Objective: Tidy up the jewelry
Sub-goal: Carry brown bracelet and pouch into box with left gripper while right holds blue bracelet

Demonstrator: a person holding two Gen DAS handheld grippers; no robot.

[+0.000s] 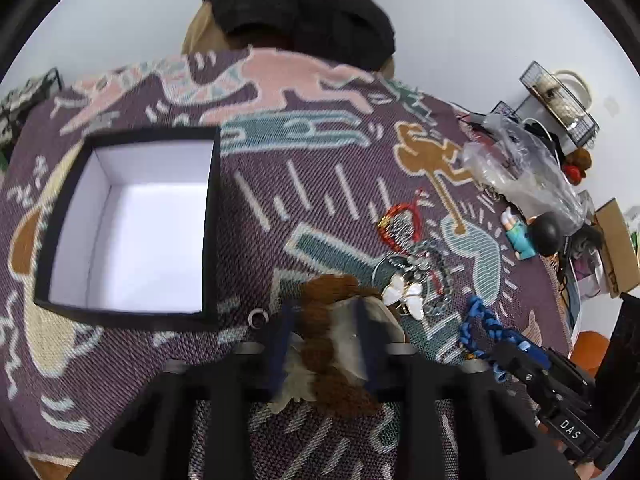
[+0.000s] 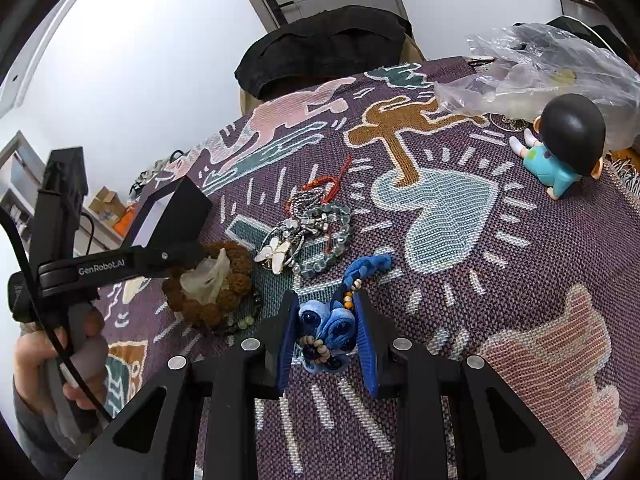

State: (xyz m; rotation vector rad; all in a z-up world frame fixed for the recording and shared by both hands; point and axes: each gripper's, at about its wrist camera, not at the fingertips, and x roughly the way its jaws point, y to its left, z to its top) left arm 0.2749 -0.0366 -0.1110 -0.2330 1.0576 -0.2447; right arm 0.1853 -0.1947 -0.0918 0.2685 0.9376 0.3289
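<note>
My left hand-held gripper (image 1: 326, 344) is down on the patterned cloth (image 1: 320, 184) covering the tabletop, its two fingers clamped on the brown seed-bead bracelet (image 1: 320, 320) with the pale translucent wrap tucked into it. That bracelet rests on the cloth just right of the black box (image 1: 214, 216), whose white inside is bare. A small silver ring (image 1: 257, 317) lies right at the box's near corner.

My right hand-held gripper (image 2: 329, 332) is clenched on the blue knotted cord bracelet (image 2: 332, 328), its beads bunched between the blue pads and its tail trailing forward on the cloth.

Between the two, the tangled pile of jewelry (image 2: 316, 224) sits untouched: a white butterfly piece (image 2: 274, 255) at the near edge, a grey-green bead bracelet (image 2: 340, 236) curling round it, a red cord bracelet (image 2: 328, 188) at the far side.

Over to the right, a small figurine (image 2: 560, 148) with a black head and teal shirt lies near a crumpled clear plastic bag (image 2: 540, 68). In the right wrist view I can see a hand (image 2: 48, 364) gripping the left tool's handle.
</note>
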